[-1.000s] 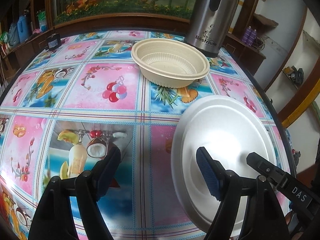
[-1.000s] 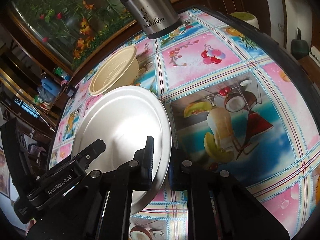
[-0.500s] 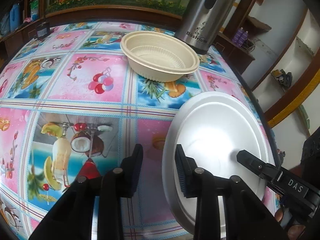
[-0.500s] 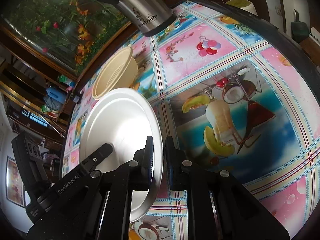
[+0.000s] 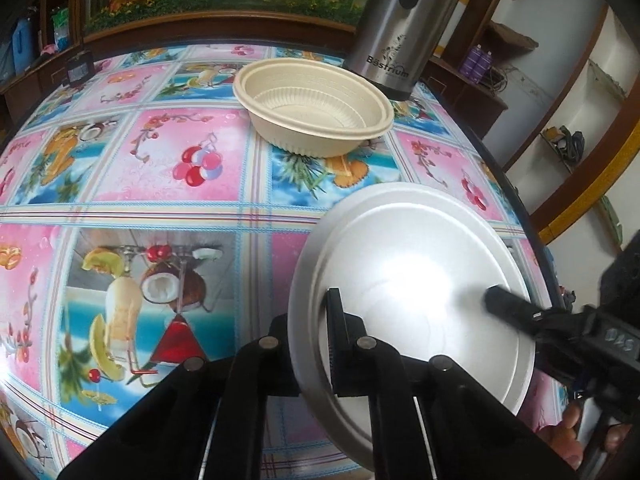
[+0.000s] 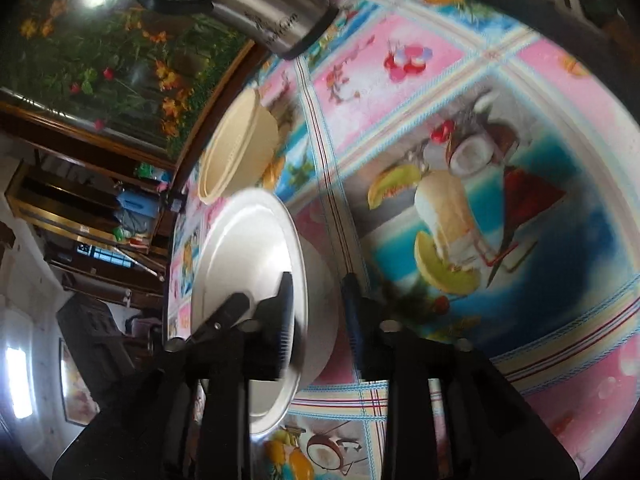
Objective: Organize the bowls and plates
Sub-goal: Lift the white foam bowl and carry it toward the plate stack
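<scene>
The big table (image 5: 168,208) with the bright fruit cloth took up most of both views. At its far side stood a tall shiny steel jug (image 5: 394,28), and just in front of the jug sat the tan bowl (image 5: 314,114), open side up, well apart from both claws. The white plate (image 5: 416,280) was nearer, tipped up on a slant above the cloth, not lying flat. The left claw (image 5: 312,344) was pinched shut on the plate's near left rim, with one finger under the rim and one on top of it. The right claw (image 6: 318,320) looked partly open, with its jaws spread wider than the rim; the plate's edge sat between them, close against the left finger, with a gap on the other side. It did not seem to be squeezing the plate, though that view was blurry. My guess was that the plate was passing from one claw to the other. To do this well, the left claw should keep a firm pinch, the right claw should back straight off without bumping the rim, and the plate should be kept from tipping more, since a thin plate held at one edge could slip or swing.
</scene>
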Demonstrator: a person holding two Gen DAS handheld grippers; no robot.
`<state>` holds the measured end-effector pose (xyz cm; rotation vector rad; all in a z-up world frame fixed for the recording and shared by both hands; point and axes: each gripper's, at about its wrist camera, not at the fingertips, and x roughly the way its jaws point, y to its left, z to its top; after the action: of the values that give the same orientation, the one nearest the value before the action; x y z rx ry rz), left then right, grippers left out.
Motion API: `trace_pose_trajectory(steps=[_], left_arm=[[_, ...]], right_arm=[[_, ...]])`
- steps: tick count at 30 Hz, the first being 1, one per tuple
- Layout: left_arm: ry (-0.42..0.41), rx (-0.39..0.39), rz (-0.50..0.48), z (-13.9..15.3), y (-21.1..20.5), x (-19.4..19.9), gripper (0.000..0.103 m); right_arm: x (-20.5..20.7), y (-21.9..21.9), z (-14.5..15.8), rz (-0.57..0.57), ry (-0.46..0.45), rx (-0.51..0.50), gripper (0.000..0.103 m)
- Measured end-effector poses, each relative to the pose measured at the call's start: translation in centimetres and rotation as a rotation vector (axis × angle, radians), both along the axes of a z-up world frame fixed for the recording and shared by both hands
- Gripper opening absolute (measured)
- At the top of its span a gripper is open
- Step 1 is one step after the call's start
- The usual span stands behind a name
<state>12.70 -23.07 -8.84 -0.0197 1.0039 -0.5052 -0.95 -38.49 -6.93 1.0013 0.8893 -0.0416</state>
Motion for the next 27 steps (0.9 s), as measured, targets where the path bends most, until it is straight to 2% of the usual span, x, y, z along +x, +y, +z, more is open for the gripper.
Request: trace_pose_trajectory(steps=[1,6,8,9,10,13,27], left_arm=[[-0.003,0.001,0.003,0.1,0.1,0.1,0.007],[-0.023,0.010,0.007,0.4,0.2,0.0,0.007],[-0.024,0.008,0.000,0.4,0.1,0.0,0.007],[-0.026,0.008,-0.001,0.4,0.1,-0.1,0.007],[-0.030,0.010,-0.003,0.5,0.0,-0.1,0.007],[-0.033,0.015,-0.003,0.5,0.0,-0.2,0.007],[-0.067,0.018,0.002,1.3,0.4,-0.7,0.007]], right_arm=[[-0.2,-0.1,0.3,-0.009,-0.006,-0.012,0.036],[-0.4,-0.1,0.6,-0.030,-0.010,-0.026,0.036],[-0.4,-0.1,0.8,-0.027,-0.014,-0.056,0.024],[-0.4,0.1,1.1,-0.013,-0.032,-0.065,0.013],[-0.3,0.4,1.4,-0.004,-0.040,-0.089,0.009],[-0.1,1.1,2.0,0.011,-0.041,-0.176,0.005],[0.1,1.7,2.5,0.022,-0.071,-0.217,0.005]])
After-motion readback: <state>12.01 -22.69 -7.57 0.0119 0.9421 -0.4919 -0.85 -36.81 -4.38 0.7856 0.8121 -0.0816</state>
